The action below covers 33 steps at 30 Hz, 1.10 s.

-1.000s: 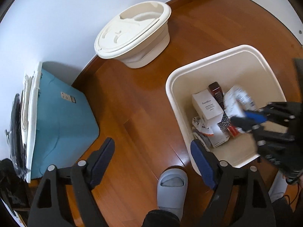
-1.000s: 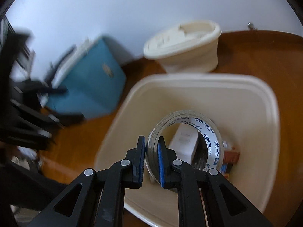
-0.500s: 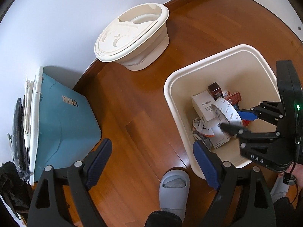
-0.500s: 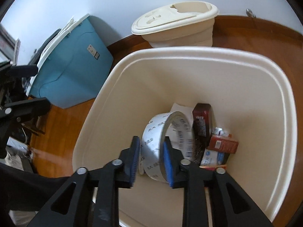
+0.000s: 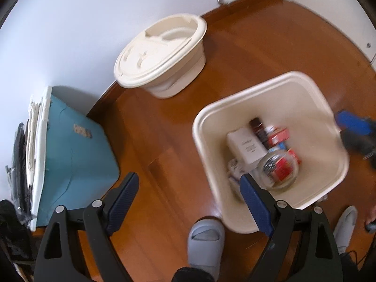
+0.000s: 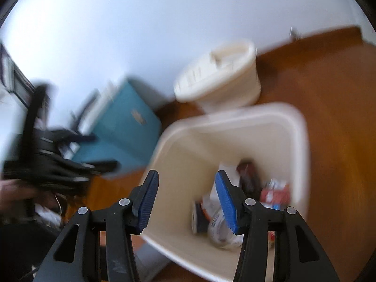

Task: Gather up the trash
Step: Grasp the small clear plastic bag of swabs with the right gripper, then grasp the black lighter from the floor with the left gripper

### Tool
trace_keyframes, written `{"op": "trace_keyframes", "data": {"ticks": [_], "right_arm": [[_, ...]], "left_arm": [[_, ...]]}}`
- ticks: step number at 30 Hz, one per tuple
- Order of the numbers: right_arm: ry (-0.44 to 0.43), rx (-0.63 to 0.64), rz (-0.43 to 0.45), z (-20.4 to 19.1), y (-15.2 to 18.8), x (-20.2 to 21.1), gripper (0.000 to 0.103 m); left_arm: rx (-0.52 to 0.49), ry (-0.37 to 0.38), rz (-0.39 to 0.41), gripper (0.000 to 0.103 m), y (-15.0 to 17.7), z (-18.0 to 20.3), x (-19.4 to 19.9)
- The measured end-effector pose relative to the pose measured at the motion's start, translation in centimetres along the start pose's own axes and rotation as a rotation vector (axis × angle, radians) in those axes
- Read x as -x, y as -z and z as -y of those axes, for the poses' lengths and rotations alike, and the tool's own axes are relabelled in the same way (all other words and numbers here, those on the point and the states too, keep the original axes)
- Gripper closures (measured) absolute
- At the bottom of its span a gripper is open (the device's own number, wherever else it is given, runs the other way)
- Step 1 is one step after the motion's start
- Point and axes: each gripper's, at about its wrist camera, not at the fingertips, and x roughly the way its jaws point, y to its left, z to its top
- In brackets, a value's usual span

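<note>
With the tape roll (image 5: 278, 170) lying in the bin (image 5: 263, 87), the right gripper (image 6: 186, 202), spread wide and empty, is best lifted straight clear, and the left gripper (image 5: 190, 197), equally wide and empty, kept aside.

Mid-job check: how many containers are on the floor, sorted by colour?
Cream: 2, the trash bin and the lidded tub
Teal: 1, the storage box
Total: 3
</note>
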Motion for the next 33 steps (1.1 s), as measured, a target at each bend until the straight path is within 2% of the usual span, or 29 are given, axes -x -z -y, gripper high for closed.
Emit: {"op": "trace_keyframes", "data": {"ticks": [2, 3, 4, 6, 8, 10, 13, 16, 20, 22, 25, 28, 30, 32, 33], "right_arm": [[0.081, -0.009, 0.111, 2.1, 0.4, 4.8, 0.046], [0.141, -0.033, 0.139, 3.5, 1.1, 6.4, 0.042], [0.243, -0.082, 0.149, 5.9, 2.7, 8.0, 0.042], [0.371, -0.143, 0.092, 9.5, 6.0, 8.2, 0.042], [0.468, -0.232, -0.048, 13.5, 10.9, 6.3, 0.042], [0.499, -0.268, -0.196, 15.9, 16.9, 3.1, 0.044], [0.535, -0.229, -0.315, 16.5, 21.8, -0.1, 0.051], [0.581, -0.214, -0.359, 17.3, 23.9, -2.1, 0.051], [0.553, -0.144, -0.413, 16.6, 24.5, -5.2, 0.051], [0.585, -0.077, -0.423, 15.8, 24.6, -6.2, 0.051], [0.627, -0.048, -0.438, 15.6, 24.9, -7.0, 0.062], [0.628, 0.000, -0.448, 15.1, 25.4, -7.3, 0.089], [0.612, -0.027, -0.425, 15.3, 25.6, -6.7, 0.092], [0.600, -0.086, -0.355, 15.9, 25.0, -4.8, 0.092], [0.602, -0.115, -0.317, 16.5, 24.5, -3.5, 0.092]], "left_arm": [[-0.009, 0.039, 0.050, 0.015, -0.2, 0.7, 1.4], [-0.015, 0.054, 0.068, 0.015, -0.2, 1.0, 1.9], [-0.033, 0.079, 0.093, 0.015, -0.2, 1.8, 2.6], [-0.075, 0.106, 0.121, 0.015, 0.0, 3.2, 3.4], [-0.113, 0.132, 0.137, 0.015, 0.3, 4.5, 3.9], [-0.167, 0.156, 0.145, 0.015, 0.8, 6.2, 4.2], [-0.240, 0.174, 0.152, 0.015, 1.5, 8.5, 4.4], [-0.262, 0.198, 0.134, 0.015, 1.7, 9.8, 4.3], [-0.277, 0.212, 0.113, 0.015, 2.0, 10.7, 3.9], [-0.294, 0.211, 0.103, 0.015, 2.3, 11.4, 3.6], [-0.326, 0.209, 0.096, 0.015, 3.1, 13.0, 3.3], [-0.374, 0.227, 0.091, 0.015, 4.3, 15.2, 3.2], [-0.416, 0.257, 0.078, 0.015, 5.7, 17.4, 3.1], [-0.445, 0.301, 0.052, 0.015, 6.8, 19.3, 2.3], [-0.442, 0.340, 0.013, 0.015, 7.4, 20.6, 1.4]]}}
